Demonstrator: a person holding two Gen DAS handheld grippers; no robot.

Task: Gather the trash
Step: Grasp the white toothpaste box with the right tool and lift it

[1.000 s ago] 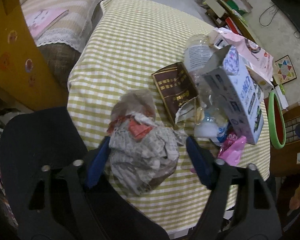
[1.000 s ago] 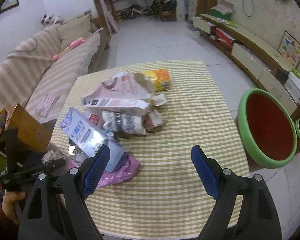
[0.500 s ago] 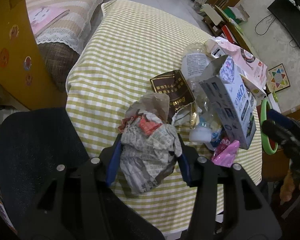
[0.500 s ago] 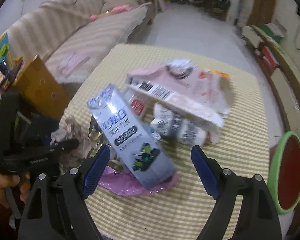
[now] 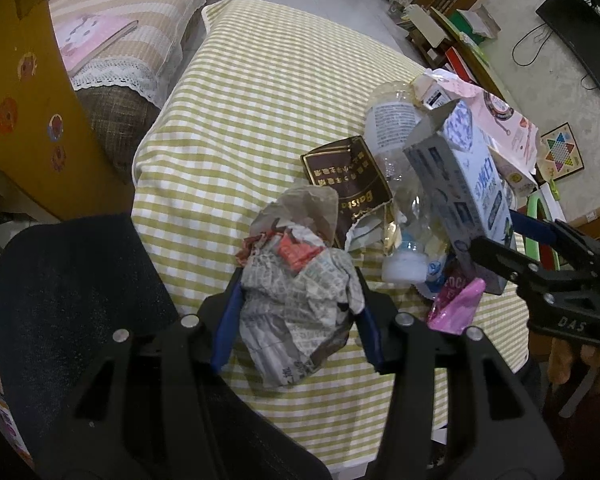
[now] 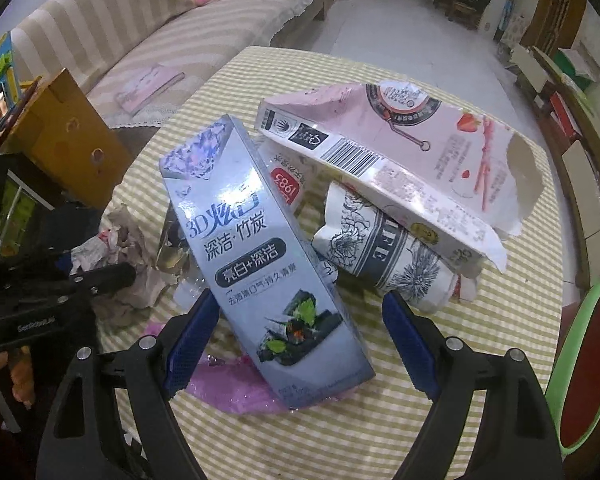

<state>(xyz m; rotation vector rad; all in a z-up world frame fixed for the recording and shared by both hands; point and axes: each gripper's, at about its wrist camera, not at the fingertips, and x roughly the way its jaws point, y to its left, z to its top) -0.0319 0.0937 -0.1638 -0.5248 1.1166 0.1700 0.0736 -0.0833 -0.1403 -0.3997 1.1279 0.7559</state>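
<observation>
My left gripper (image 5: 298, 320) is shut on a crumpled newspaper wad (image 5: 296, 304) at the near edge of the checked table (image 5: 260, 100). In the right wrist view the wad (image 6: 120, 256) sits at the left of the pile. My right gripper (image 6: 300, 344) stands open around the lower end of a silver-blue toothpaste box (image 6: 260, 264), which leans on the pile; its pads do not press on it. Beside the box lie a torn pink carton (image 6: 400, 148), a floral paper cup (image 6: 384, 256), a pink wrapper (image 6: 228, 384), a clear bottle (image 5: 396, 128) and a brown packet (image 5: 352, 176).
A green-rimmed red basin (image 6: 580, 372) stands off the table's right side. A dark chair seat (image 5: 68, 300) is at the near left edge, with a yellow cardboard box (image 5: 16, 100) behind it. A striped sofa (image 6: 140, 32) runs along the far left.
The left jaws closed in on the newspaper wad and now hold it. The right gripper came down and leftward over the pile until the toothpaste box lies between its jaws.
</observation>
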